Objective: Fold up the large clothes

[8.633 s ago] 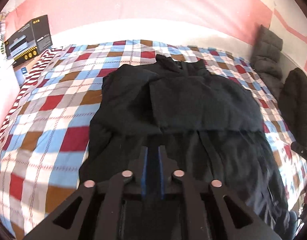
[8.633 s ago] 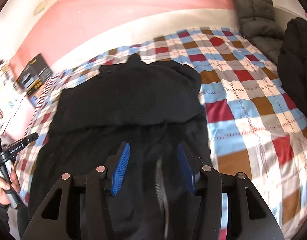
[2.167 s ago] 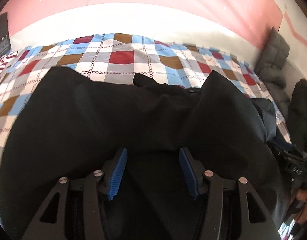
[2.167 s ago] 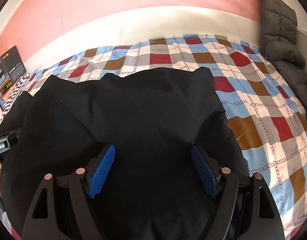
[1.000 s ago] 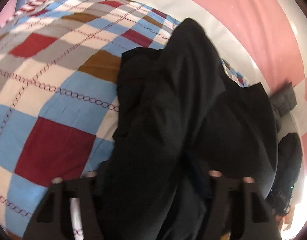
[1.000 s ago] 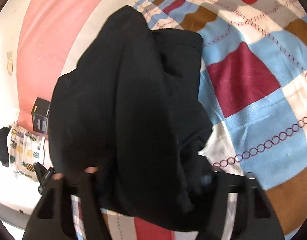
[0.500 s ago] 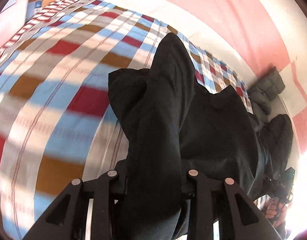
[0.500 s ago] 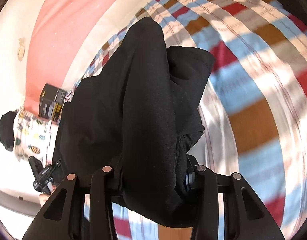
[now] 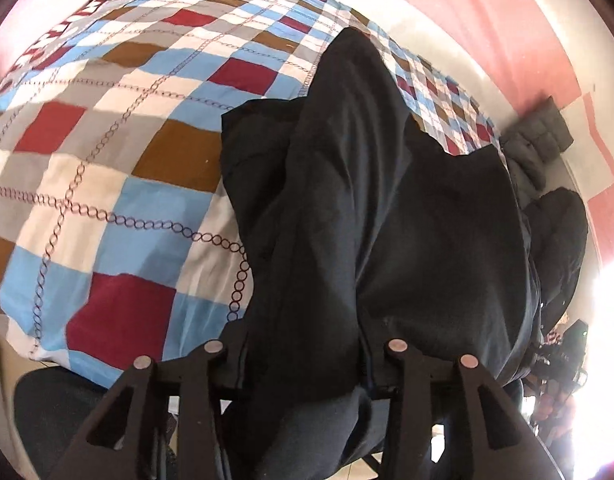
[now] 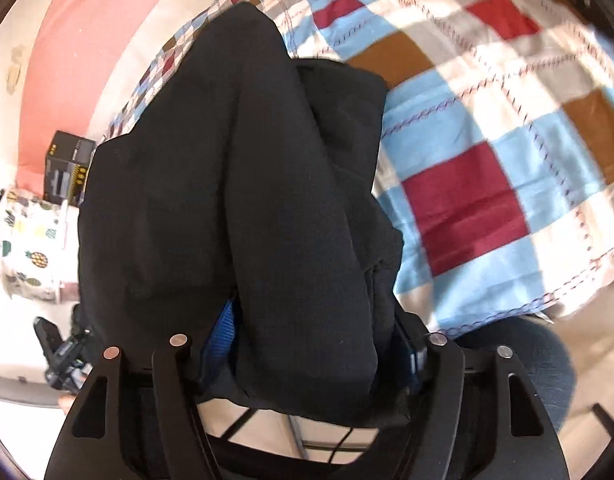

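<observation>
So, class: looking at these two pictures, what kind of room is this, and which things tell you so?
Most likely a bedroom. A bed with a checked quilt fills the view, a black garment is draped across it for folding, and more dark clothes are piled at the pink wall.

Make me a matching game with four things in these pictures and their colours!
Things:
1. big garment
2. wall
3. padded jacket
4. pads on the right tool

Colours:
A. pink
B. blue
C. black
D. grey

Pairs: 1-C, 2-A, 3-D, 4-B

The garment lies across a checked bedspread and hangs between the pads of both tools.
</observation>
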`<state>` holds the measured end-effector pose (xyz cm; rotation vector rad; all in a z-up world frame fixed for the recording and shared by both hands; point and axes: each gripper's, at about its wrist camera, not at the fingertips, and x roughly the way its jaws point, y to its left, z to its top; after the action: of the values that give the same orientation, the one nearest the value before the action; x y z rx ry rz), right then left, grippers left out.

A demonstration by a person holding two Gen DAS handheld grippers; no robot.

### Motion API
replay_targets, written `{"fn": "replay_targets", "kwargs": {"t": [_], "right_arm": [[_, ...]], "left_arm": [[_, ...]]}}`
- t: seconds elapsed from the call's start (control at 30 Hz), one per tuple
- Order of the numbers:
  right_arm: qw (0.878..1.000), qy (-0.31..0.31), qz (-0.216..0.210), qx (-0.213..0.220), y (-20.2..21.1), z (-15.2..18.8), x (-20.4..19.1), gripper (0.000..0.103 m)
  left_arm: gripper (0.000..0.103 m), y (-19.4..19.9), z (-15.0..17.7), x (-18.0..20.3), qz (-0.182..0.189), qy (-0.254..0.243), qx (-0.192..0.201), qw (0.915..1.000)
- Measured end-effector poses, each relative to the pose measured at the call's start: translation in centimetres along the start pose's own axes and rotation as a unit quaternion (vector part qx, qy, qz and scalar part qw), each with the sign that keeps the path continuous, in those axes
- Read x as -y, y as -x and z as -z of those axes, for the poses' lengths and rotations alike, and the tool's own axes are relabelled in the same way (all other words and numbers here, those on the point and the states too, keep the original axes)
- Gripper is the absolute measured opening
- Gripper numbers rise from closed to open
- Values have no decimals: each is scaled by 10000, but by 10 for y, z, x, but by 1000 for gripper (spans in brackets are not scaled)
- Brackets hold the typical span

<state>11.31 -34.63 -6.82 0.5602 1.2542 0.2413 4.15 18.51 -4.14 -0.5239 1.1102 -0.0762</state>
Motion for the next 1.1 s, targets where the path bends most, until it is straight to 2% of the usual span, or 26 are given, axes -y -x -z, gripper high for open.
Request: {"fn": "replay_targets", "kwargs": {"t": [0.1, 0.17, 0.27, 0.37, 0.47, 0.6, 0.67, 0.73, 0.83, 0.93, 0.97, 1.0, 1.03, 1.07, 1.1], "right_arm": [[9995, 193, 101, 215, 17, -4, -6, 69], [9983, 288, 45, 506, 32, -9, -8, 69], [9929, 527, -134, 1057, 52, -23, -20, 71], [9894, 765, -68, 1229, 47, -45, -31, 73], [9905, 844, -198, 1071, 25, -82, -34, 74], [9904, 994, -279, 917, -1, -112, -37, 74], [9909, 1033, -389, 766, -13, -126, -39, 74], [9926, 1011, -273, 617, -27, -143, -37, 74], [9933, 996, -387, 448, -41, -154, -34, 74], [9951, 832, -489, 215, -56, -162, -32, 74], [9957, 782, -470, 172, -58, -162, -33, 67], [9947, 857, -489, 288, -54, -160, -38, 54], [9931, 990, -427, 462, -46, -157, -45, 27], [9920, 1058, -353, 582, -40, -156, -49, 20], [9902, 1129, -312, 760, -29, -156, -55, 19]], "left_arm": [[48, 9, -7, 3, -34, -55, -108, 9999], [48, 15, -11, 1, -70, 10, -102, 9999], [52, 30, -19, -2, -193, -12, 229, 9996], [58, 31, -42, 1, -219, -156, 480, 9985], [61, 9, -79, 11, -82, -461, 491, 9977], [61, -41, -129, 13, -201, -422, 181, 9987], [61, -57, -144, 15, -90, -336, 109, 9993], [61, -68, -154, 19, 33, -346, 73, 9994], [61, -86, -163, 27, 0, -466, -57, 9989], [59, -99, -165, 24, -41, -317, -167, 9993], [55, -96, -165, 25, -45, -285, -101, 9995], [44, -92, -164, 27, -62, -299, 10, 9995], [32, -84, -164, 32, -111, -394, 151, 9990], [29, -77, -165, 37, -174, -488, 283, 9983], [26, -67, -167, 43, -244, -609, 481, 9967]]}}
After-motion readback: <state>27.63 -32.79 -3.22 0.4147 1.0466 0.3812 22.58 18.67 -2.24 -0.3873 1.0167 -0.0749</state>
